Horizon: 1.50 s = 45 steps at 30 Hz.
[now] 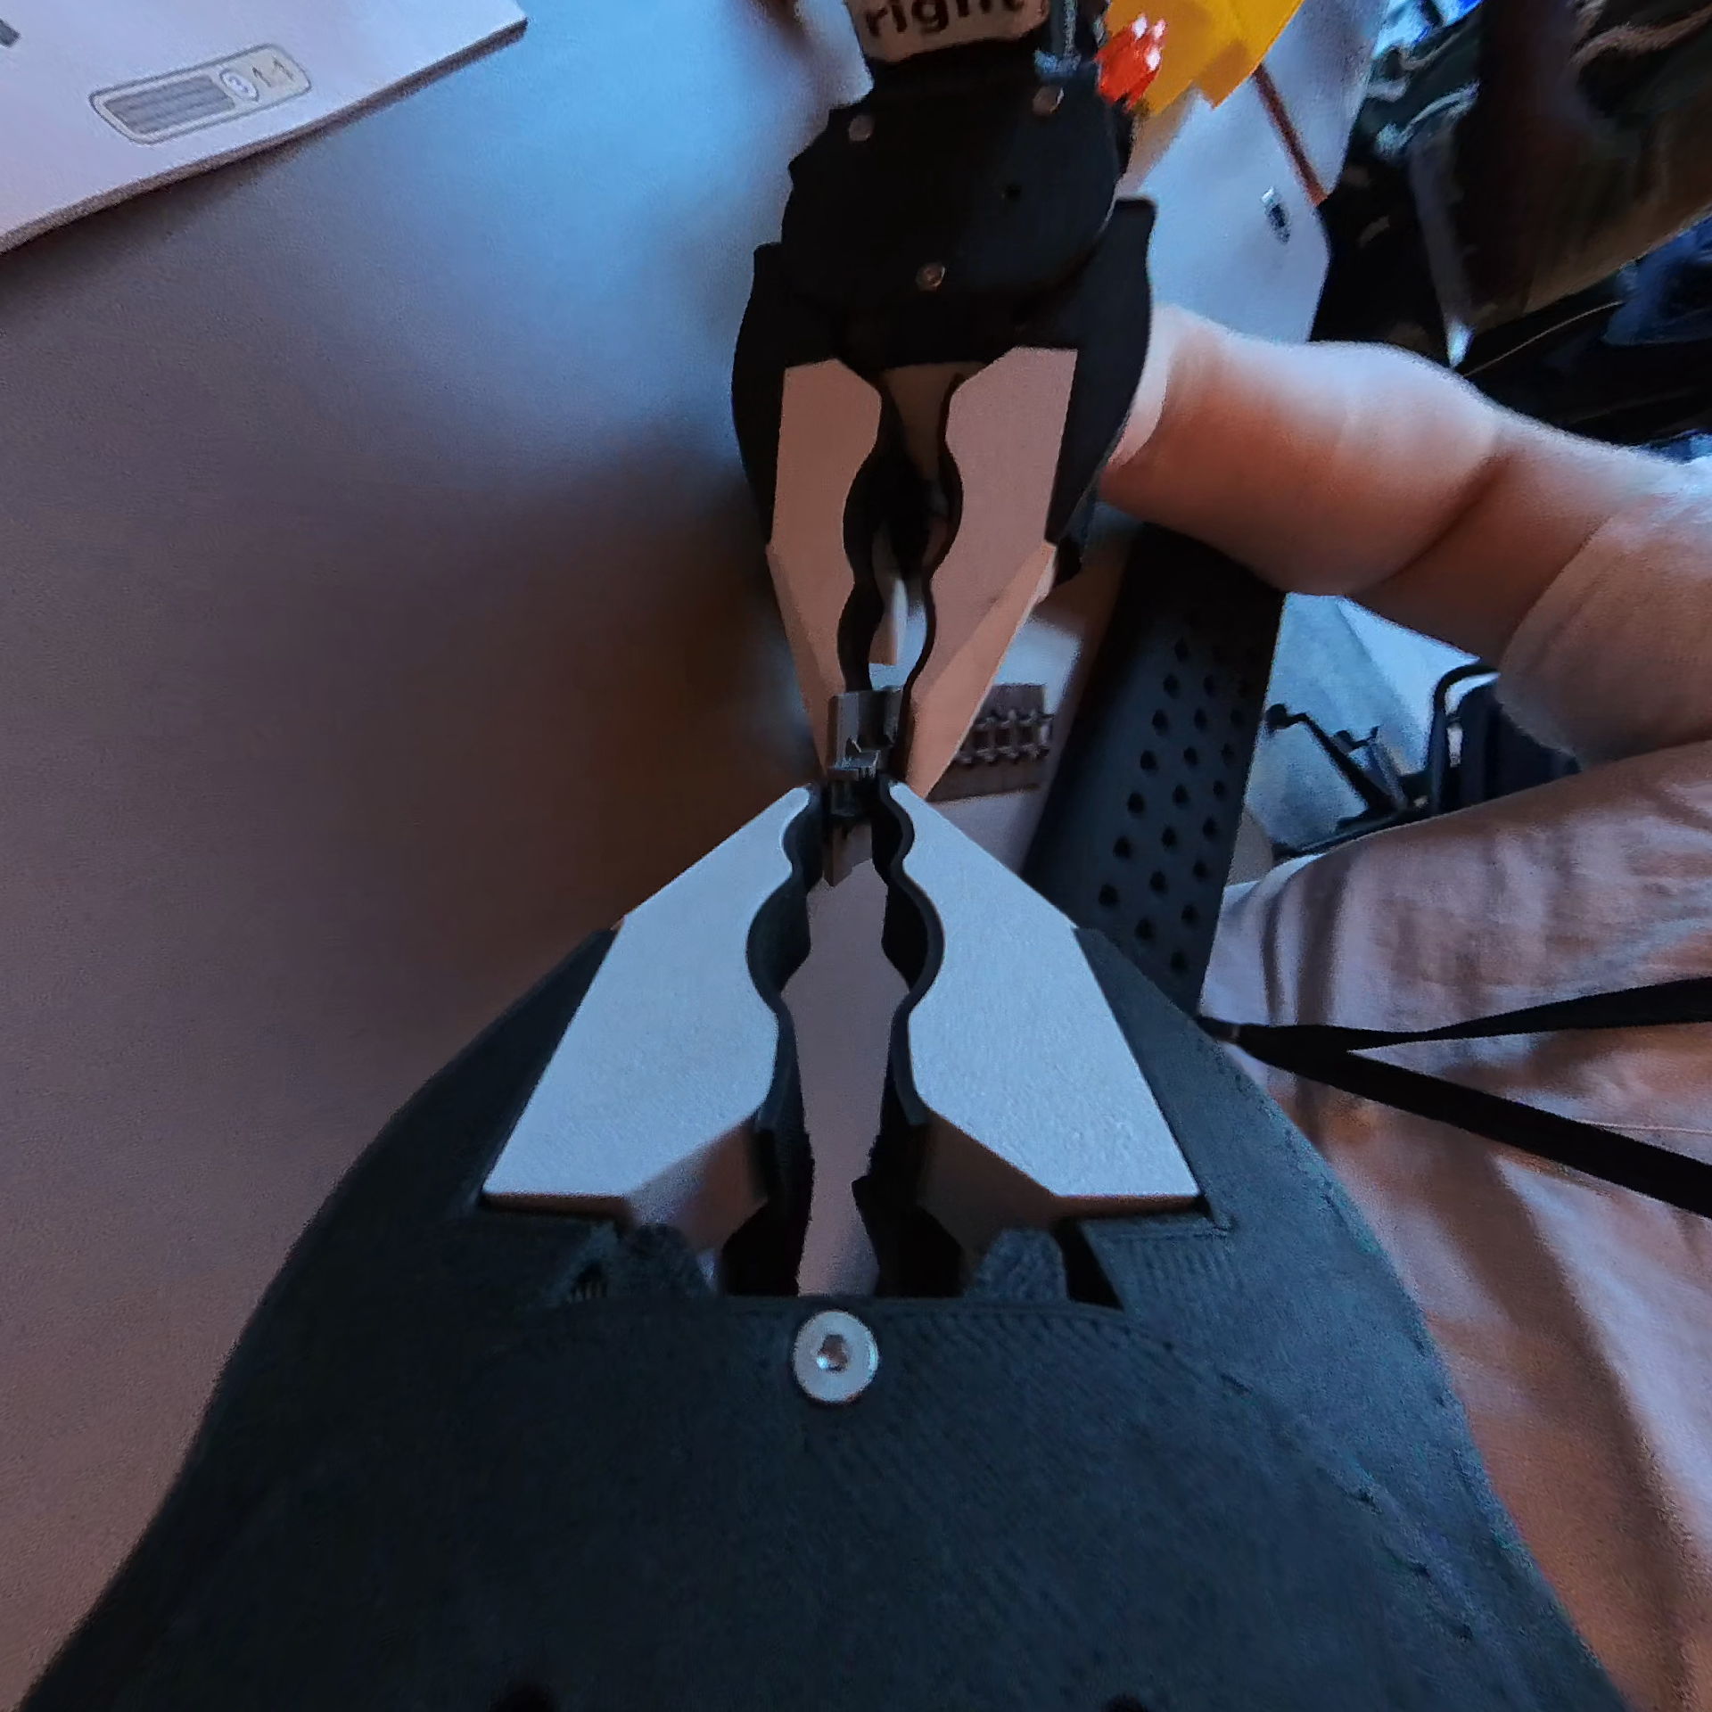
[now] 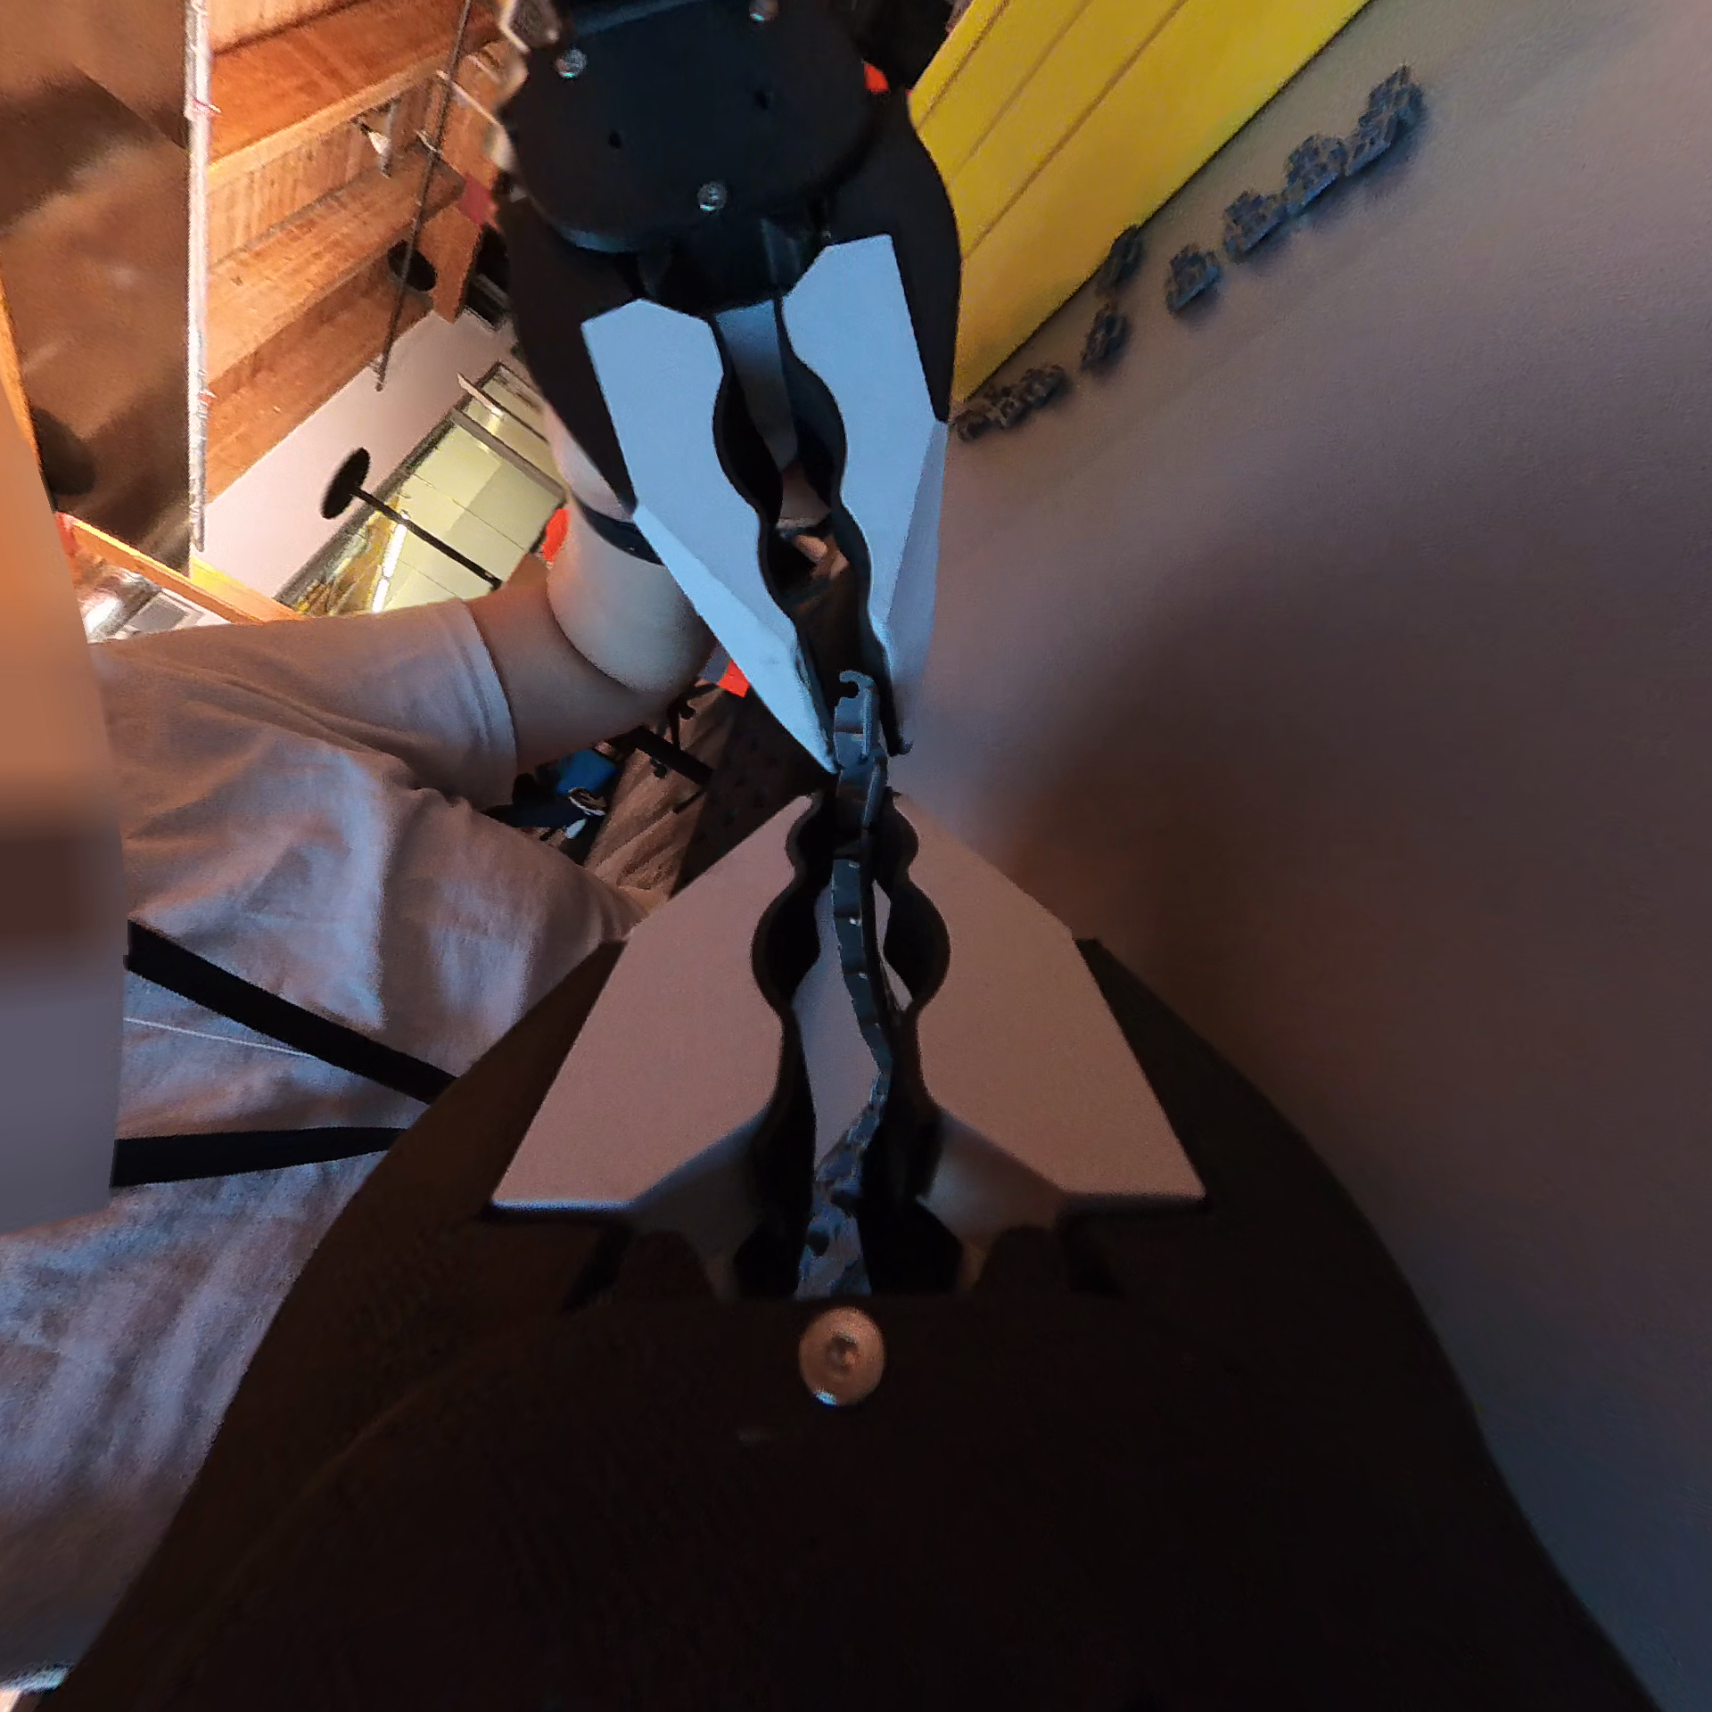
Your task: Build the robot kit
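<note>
The left tool (image 1: 850, 799) and right tool (image 2: 857, 808) meet tip to tip above the table (image 1: 371, 556), each clamped narrow on the dark grey linked plastic chain (image 2: 857, 936).

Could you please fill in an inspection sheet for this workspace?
Surface: plain brownish table.
Job's things: dark chain running along between the right gripper's fingers; end link pinched at the left gripper's tips.
Clutter: loose links in a row beside a yellow box; pale board at the far corner.
Grippers: left gripper shut on the link; right gripper shut on the chain; tips almost meeting.
Cables: nothing seen; black straps cross a shirt.
Surroundings: wooden shelves; a hand.
</note>
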Motion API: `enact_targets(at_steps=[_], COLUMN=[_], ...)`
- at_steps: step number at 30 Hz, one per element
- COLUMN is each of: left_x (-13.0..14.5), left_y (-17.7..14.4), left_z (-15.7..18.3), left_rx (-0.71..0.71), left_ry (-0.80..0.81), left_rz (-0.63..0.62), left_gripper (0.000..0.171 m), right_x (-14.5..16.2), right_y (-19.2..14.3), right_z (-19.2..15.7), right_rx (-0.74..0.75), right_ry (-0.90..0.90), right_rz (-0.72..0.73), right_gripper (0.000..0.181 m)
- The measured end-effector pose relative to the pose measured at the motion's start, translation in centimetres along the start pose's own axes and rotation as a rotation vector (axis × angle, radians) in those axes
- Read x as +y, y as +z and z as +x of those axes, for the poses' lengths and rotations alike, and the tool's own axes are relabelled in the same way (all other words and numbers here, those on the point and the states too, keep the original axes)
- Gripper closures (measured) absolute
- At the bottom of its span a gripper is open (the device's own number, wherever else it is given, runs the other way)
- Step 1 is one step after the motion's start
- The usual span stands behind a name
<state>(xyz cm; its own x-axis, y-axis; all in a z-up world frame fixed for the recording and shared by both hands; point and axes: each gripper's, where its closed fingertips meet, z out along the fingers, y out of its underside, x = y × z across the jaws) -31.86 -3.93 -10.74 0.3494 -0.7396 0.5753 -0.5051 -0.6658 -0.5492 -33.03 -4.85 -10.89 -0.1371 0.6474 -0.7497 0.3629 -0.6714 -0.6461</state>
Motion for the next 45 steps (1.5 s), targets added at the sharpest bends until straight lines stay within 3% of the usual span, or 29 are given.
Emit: enact_targets(at_steps=[15, 27, 31, 45], left_x=[1.4, 0.9, -1.6, -1.8], left_y=[0.8, 0.8, -0.1, -0.4], left_z=[-0.3, -0.8, 0.5, 0.9], left_rx=[0.011, -0.067, -0.015, 0.145], left_ry=[-0.062, -0.015, 0.013, -0.084], left_rz=[-0.099, -0.131, -0.015, 0.059], left_gripper=[0.164, 0.164, 0.165, 0.163], right_x=[1.2, 0.8, -1.1, -1.2], right_y=[0.6, 0.3, -0.8, -1.0], right_z=[0.3, 0.8, -0.4, -0.9], right_rx=[0.081, 0.080, -0.054, -0.137], right_ry=[-0.100, -0.041, 0.022, 0.105], right_rz=[-0.075, -0.059, 0.064, 0.067], right_gripper=[0.175, 0.175, 0.177, 0.176])
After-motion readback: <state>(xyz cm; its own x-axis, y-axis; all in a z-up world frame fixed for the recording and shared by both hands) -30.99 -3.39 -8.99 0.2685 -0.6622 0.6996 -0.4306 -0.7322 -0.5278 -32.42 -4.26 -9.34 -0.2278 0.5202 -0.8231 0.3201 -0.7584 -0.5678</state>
